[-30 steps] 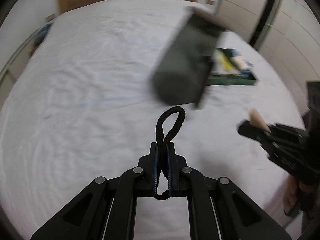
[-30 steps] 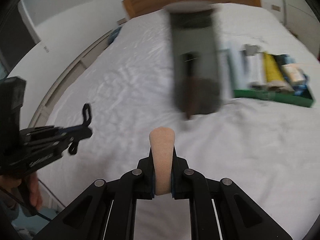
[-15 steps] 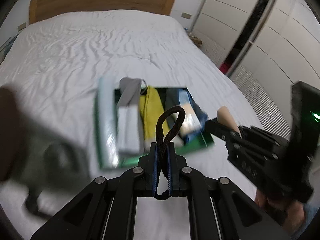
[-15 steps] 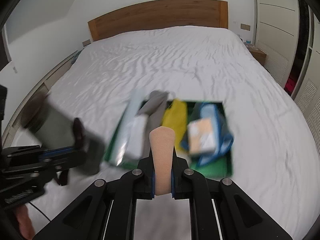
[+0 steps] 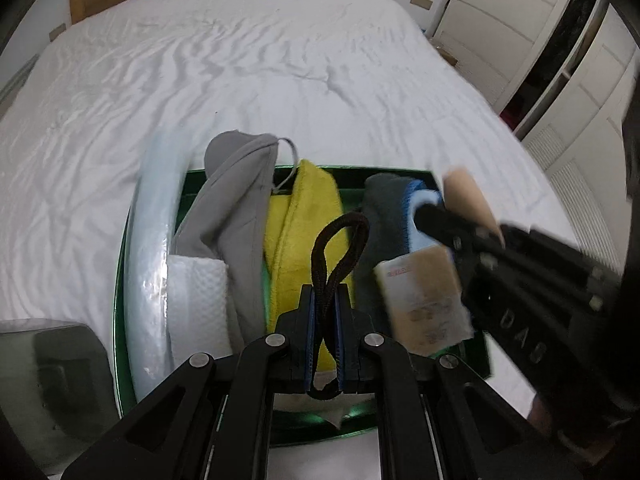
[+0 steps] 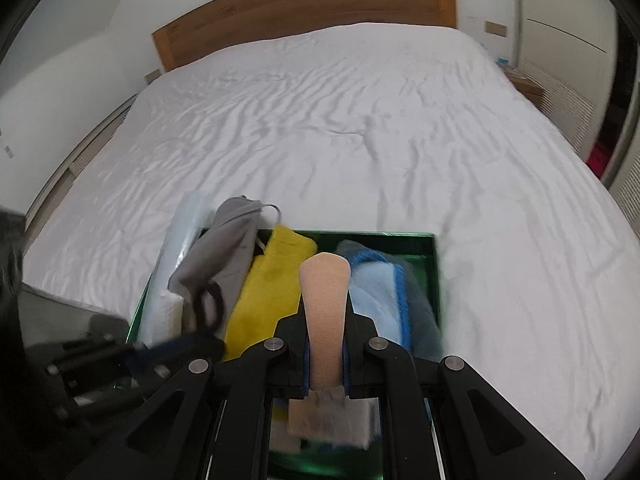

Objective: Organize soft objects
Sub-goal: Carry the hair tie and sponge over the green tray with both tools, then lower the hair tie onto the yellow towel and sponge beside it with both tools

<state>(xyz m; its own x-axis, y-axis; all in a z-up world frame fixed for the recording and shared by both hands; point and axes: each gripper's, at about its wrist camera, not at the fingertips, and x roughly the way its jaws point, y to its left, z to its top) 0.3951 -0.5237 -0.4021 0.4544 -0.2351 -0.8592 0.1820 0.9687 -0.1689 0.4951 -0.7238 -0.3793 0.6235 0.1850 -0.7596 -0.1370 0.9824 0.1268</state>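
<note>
Left wrist: left tool point(image 5: 325, 336) clenched on black cord loop point(image 5: 338, 252), long axis pointing forward over green tray point(image 5: 120, 320).

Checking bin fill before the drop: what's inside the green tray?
Green tray holds, left to right: a clear plastic pack, white tissue pack, grey cloth, yellow towel, dark grey and blue cloths. Tray floor mostly covered.

White bed point(image 6: 360, 128), wooden headboard point(image 6: 304, 12)

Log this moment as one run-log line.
left tool: shut on black cord loop | right tool: shut on beige pad | both over green tray of folded cloths on bed
</note>
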